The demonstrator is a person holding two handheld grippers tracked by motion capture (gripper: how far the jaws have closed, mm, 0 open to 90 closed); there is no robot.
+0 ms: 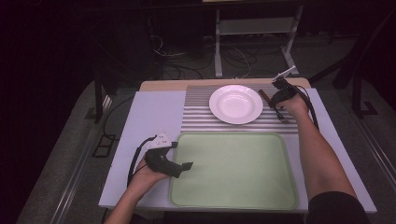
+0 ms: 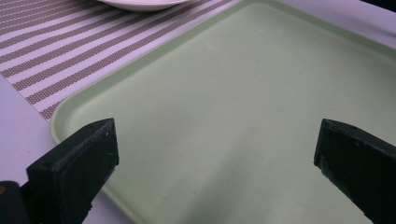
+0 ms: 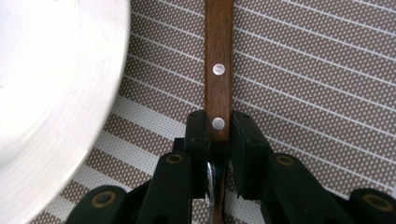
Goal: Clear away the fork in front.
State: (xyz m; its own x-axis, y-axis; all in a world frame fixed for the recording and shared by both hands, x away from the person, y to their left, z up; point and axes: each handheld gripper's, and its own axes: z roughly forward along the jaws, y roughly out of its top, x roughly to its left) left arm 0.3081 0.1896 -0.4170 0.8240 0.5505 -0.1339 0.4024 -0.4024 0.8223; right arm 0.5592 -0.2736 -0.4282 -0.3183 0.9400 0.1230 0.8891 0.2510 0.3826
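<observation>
A utensil with a brown riveted wooden handle point(image 3: 218, 56) lies on the striped placemat point(image 3: 317, 93), just right of the white plate point(image 3: 46, 93). My right gripper point(image 3: 219, 130) is shut on the handle's lower end, pads pressing both sides, with metal showing below the grip. From above, the right gripper point(image 1: 274, 99) sits at the plate's point(image 1: 236, 103) right edge, the handle point(image 1: 265, 96) pointing away and fork-like tines point(image 1: 280, 116) toward the person. My left gripper point(image 1: 181, 155) hovers open over the left edge of the green tray point(image 1: 233, 172), nothing between its jaws.
The left gripper point(image 2: 219, 154) looks across the bare tray point(image 2: 233, 93) toward the placemat point(image 2: 70, 51) and the plate's rim point(image 2: 140, 3). The white table point(image 1: 149, 116) has free room at the left. Dark floor, cables and a stand lie beyond the far edge.
</observation>
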